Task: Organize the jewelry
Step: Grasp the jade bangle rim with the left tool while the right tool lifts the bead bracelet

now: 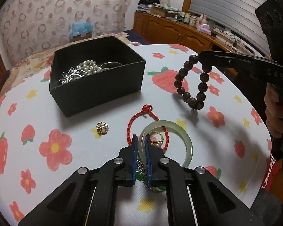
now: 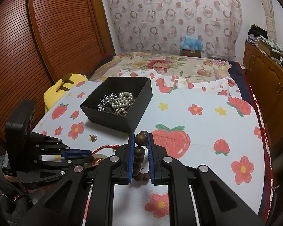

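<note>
Wooden bead bracelet (image 1: pixel 193 82) hangs pinched in the right tongs (image 2: pixel 141 141), lifted clear for transfer to the black box (image 1: pixel 96 92), while the left tongs (image 1: pixel 140 141) clamp the jade bangle (image 1: pixel 187 145).

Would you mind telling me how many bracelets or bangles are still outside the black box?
3: brown bead bracelet hanging from the right hand-held gripper; red cord bracelet and jade bangle on the cloth. More may hide beneath the left hand-held gripper.

1 box (image 1: pixel 96 86), 3 bracelets (image 1: pixel 192 82), 1 charm (image 1: pixel 102 127), 1 pearl strand (image 1: pixel 90 66).
</note>
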A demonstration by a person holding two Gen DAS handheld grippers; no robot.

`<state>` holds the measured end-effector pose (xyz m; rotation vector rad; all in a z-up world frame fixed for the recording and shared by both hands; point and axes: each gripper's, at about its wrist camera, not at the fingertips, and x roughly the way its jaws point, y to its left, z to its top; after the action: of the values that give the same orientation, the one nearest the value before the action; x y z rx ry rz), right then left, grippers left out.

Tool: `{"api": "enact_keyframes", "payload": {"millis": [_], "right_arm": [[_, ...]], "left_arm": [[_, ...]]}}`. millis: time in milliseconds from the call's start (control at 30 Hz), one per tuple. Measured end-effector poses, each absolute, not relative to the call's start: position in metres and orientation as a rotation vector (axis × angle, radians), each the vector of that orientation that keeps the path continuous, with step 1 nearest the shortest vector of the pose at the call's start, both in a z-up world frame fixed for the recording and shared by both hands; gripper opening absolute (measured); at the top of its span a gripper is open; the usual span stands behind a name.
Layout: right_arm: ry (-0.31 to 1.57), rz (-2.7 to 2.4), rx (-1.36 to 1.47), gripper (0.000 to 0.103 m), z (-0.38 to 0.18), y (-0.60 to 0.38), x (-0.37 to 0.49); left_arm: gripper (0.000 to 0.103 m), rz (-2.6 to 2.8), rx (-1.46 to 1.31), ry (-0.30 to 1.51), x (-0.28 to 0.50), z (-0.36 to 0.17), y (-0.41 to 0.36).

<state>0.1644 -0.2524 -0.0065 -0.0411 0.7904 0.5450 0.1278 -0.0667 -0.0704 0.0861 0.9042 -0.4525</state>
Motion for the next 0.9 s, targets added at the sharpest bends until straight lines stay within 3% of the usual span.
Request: {"api": "enact_keyframes", "payload": {"millis": [900], "right_arm": [[0.617,0.669,-0.100,0.015,0.074,-0.204,0.202]], "left_arm": [[0.007,-0.299,-0.034,0.691,0.147,0.005,0.003]]}}
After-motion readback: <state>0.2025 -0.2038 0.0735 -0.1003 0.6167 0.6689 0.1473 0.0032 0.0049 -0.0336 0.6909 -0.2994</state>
